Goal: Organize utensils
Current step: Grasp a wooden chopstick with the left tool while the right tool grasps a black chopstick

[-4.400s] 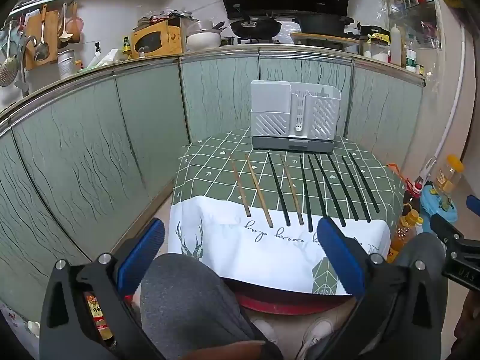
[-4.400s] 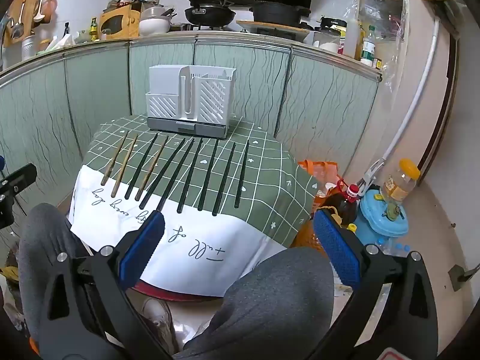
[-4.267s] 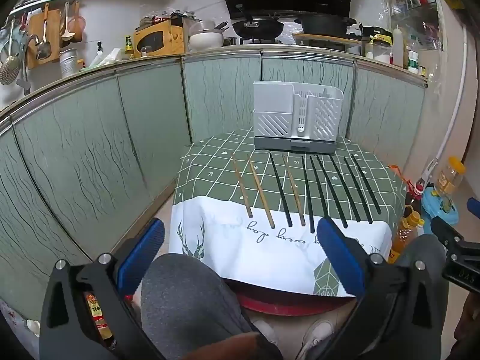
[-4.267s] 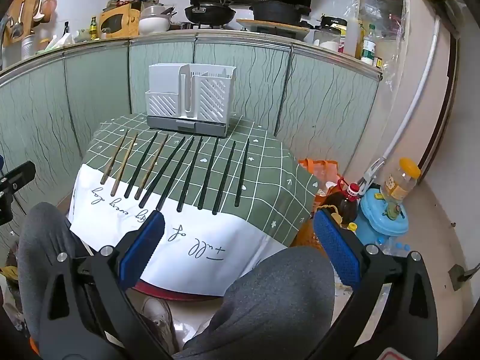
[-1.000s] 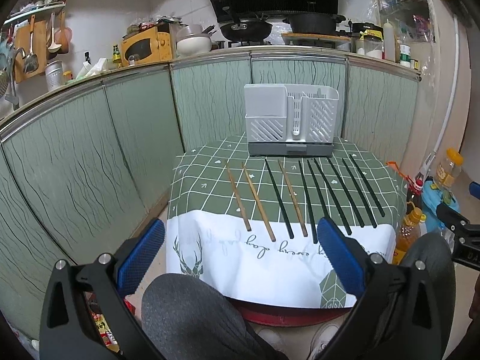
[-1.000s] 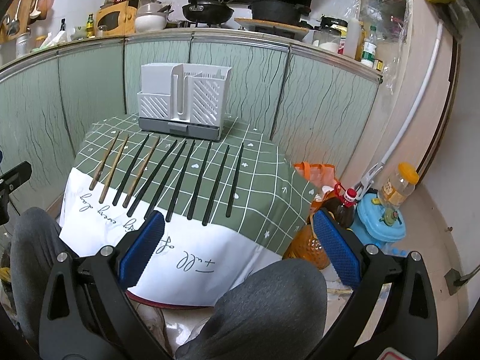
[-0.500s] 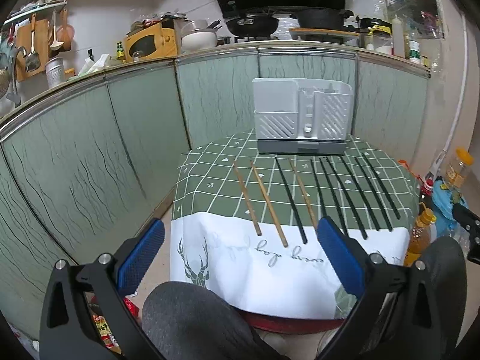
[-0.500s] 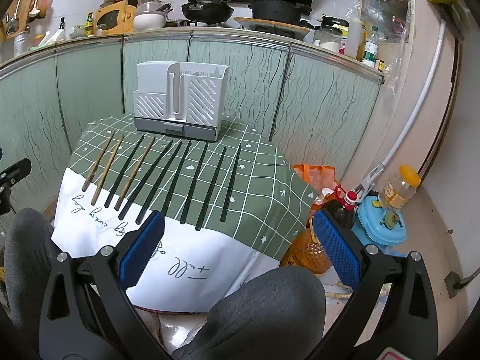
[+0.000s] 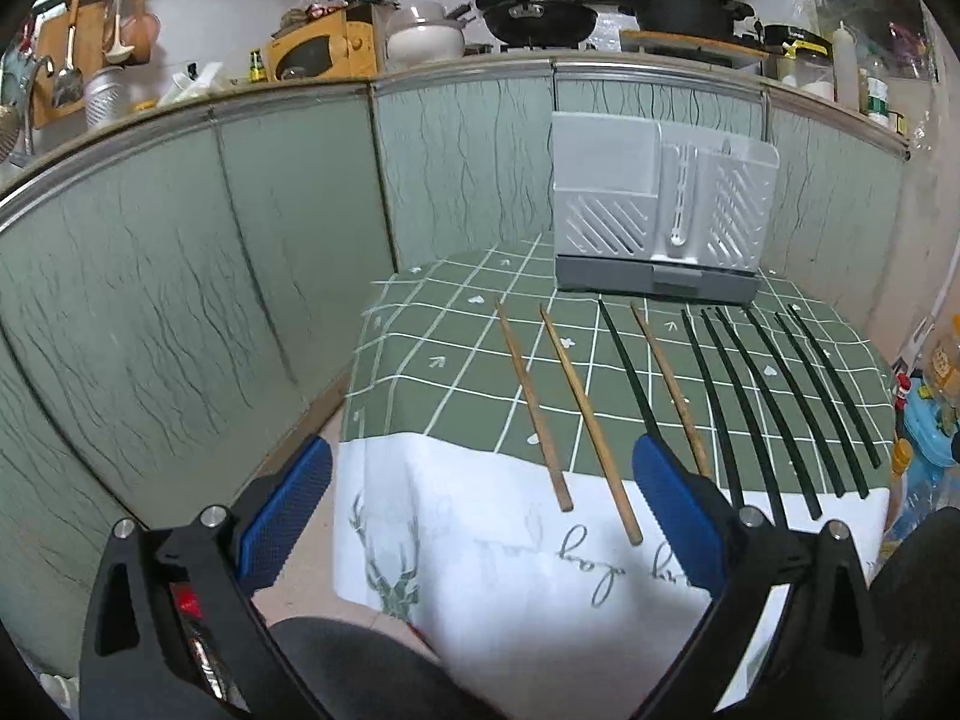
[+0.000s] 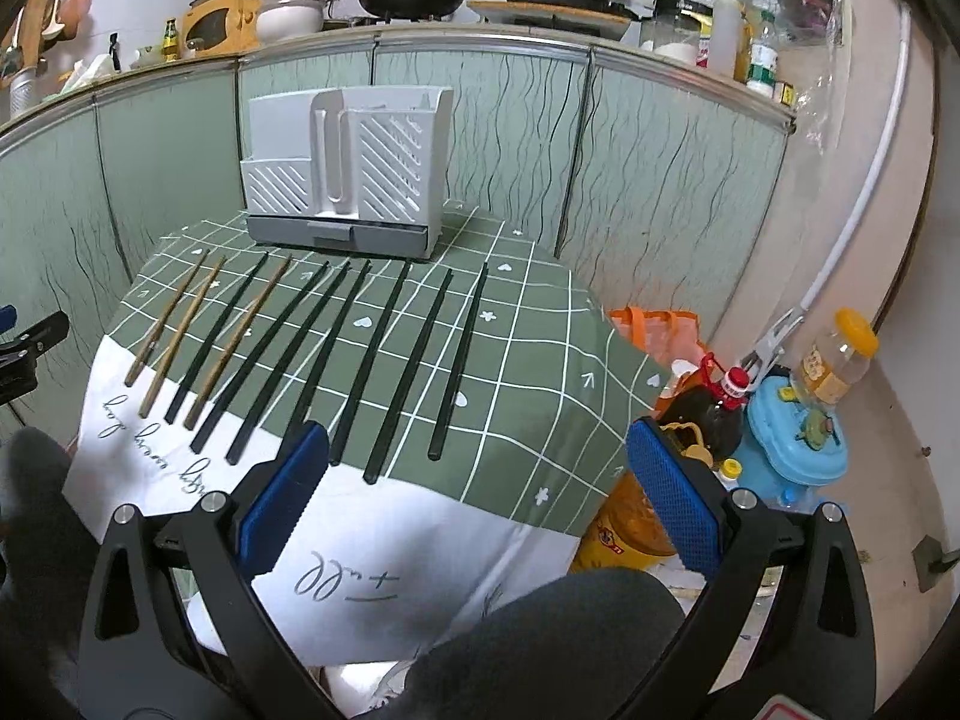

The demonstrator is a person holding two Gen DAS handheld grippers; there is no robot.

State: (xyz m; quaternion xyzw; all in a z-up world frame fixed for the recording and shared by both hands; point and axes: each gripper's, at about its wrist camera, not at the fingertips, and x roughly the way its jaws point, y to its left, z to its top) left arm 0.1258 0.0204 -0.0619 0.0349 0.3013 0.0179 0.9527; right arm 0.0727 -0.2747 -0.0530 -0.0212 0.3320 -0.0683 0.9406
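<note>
Already both grippers sit wide apart and empty, short of the counter.

From the left wrist view, the left gripper [image 9: 480, 501] hangs off the near edge of the counter [image 9: 420, 360], jaws spread fully with nothing between them. Three wooden chopsticks lie on the green cloth; the leftmost wooden chopstick [image 9: 533, 408] and its neighbour [image 9: 591, 426] run side by side, apart from each other, their near ends over the white part of the cloth. Black chopsticks [image 9: 762, 396] fan out to the right. The holder [image 9: 660, 204] stands upright at the far edge, just beyond the tips of the sticks.

From the right wrist view, the right gripper [image 10: 477, 489] is likewise wide open and empty, low by the near edge. The rightmost black chopstick [image 10: 459, 360] lies clear of the others, its near end closest to these jaws.

Judging by this, the step is the first pick. It would go best by taking one stick at a time near its thick near end, closing squarely across it so it cannot roll, then tipping it upright before lowering it into a slot of the holder. Neighbouring sticks lie close, so a careless approach could knock them askew.
</note>
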